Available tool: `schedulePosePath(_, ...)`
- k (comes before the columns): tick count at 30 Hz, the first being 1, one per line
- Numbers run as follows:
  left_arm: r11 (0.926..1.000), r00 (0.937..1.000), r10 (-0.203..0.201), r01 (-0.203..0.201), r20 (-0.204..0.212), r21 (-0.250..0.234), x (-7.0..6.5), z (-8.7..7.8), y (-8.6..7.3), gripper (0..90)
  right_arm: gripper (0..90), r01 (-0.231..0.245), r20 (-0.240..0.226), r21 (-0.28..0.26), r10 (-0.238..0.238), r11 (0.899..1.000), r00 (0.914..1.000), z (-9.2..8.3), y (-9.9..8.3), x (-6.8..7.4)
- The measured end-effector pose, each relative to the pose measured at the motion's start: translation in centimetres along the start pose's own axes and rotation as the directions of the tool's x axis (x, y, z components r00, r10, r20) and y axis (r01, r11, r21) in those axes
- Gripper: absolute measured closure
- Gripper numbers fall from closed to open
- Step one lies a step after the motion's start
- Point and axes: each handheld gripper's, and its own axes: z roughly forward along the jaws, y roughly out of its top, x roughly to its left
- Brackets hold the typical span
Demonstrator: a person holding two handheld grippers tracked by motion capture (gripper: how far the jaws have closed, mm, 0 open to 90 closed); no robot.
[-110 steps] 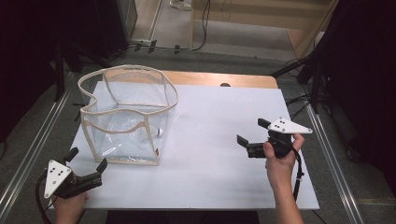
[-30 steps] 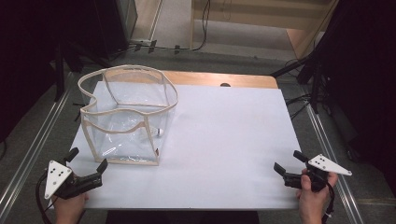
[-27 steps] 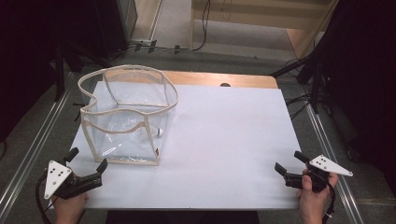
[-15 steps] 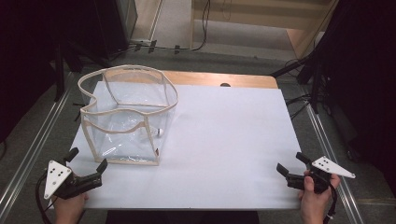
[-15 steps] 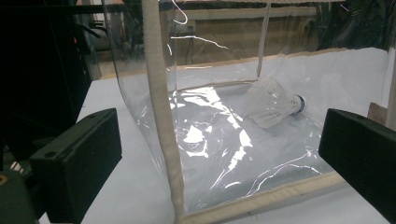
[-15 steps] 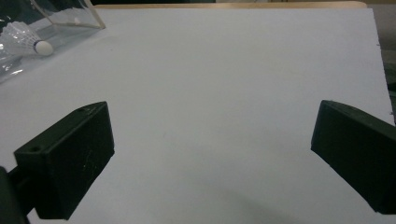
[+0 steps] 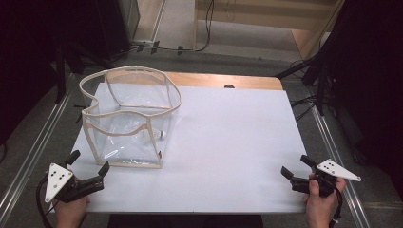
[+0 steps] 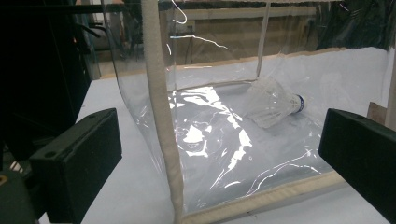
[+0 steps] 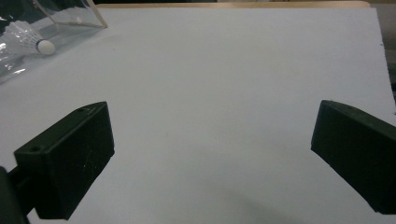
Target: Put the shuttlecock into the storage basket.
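Clear plastic bag [image 7: 128,118] w/ cream fabric trim, standing upright and open-topped on the counter's [image 7: 228,142] far-left part; walls creased, rim wavy. Inside, on the bag floor: white shuttlecock [image 8: 273,102], lying on its side, cork end w/ a blue band pointing right in left gripper view; same item seen through the wall at top left in right gripper view [image 9: 29,38], and as a small pale shape near the bag's right wall in high view [image 7: 160,136].

Left gripper [image 7: 85,170]: at counter's near-left corner, just beside the bag's near bottom edge, not touching it. Jaws spread wide, nothing between them. Left gripper view: a vertical trim seam of the bag sits between the two jaws but farther off; bag's bottom trim runs across the lower frame. Grey three-cornered plate on top; person's hand [image 7: 71,211] holds it from below.

Right gripper [image 7: 297,167]: at counter's near-right edge, well apart from the bag. Jaws spread wide, empty; bare white counter between them in right gripper view. Hand [image 7: 319,204] grips it from below; cable trails down.

Counter: white sheet over a wooden top; wood strip [image 7: 223,80] shows along the far edge. Grey floor [image 7: 176,28] and dark stands beyond.
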Motion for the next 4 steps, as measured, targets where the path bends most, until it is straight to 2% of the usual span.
schedulePosePath(4, 0.9997, 0.9998, 0.022, -0.022, 0.0, 0.007, -0.22, 0.07, 0.02, 0.0, 0.0, 0.002, 0.0, 0.002, -0.002, 1.0, 1.0, 0.01, 0.08, 0.1)
